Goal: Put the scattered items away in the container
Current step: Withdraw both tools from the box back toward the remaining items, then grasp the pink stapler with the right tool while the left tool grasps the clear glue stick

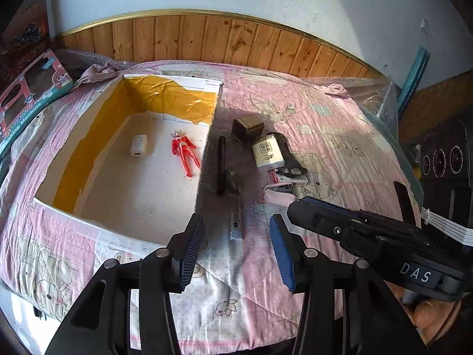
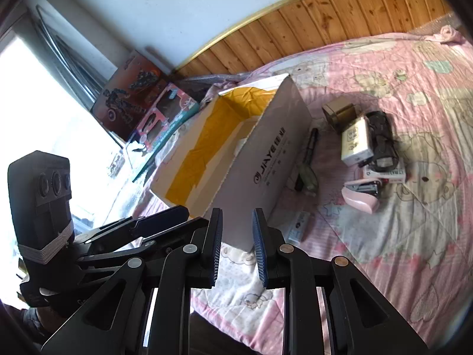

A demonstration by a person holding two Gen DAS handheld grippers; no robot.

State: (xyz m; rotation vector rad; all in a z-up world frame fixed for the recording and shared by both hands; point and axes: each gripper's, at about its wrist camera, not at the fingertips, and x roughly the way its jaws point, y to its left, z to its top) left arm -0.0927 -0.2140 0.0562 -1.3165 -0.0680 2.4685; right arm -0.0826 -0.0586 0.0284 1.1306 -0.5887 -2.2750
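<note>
A white cardboard box [image 1: 165, 159] with yellow paper lining its walls lies open on a bed covered by a pink cartoon-print quilt [image 1: 340, 136], toward the left of the scene, with wood panelling on the far wall behind it. Inside the box, on its floor, lie a red toy figure [image 1: 184, 152] and, to its left and apart from it, a small white adapter [image 1: 138, 145]. The remaining items are scattered on the quilt to the right of the box: a black pen [image 1: 221, 164] lies just beside the box's right wall, with a greenish clip-like object [image 1: 232, 179] at its near end; farther right sit a dark cube-shaped charger [image 1: 246, 128], a white rectangular pack [image 1: 267, 153] touching a black strap [image 1: 291, 159] on its right, and nearer, a pink stapler [image 1: 279, 195] beside a small box of staples [image 1: 292, 179]. A small white device [image 1: 235, 226] lies on the quilt near the box's near right corner. The left gripper [image 1: 236, 247] hovers above the near quilt with its jaws wide apart and holding nothing. The right gripper [image 2: 236, 247] hangs near the box's near corner, its jaws parted by a narrower gap and likewise empty. Two toy cartons [image 2: 147, 109] stand at the far left beside the bed
</note>
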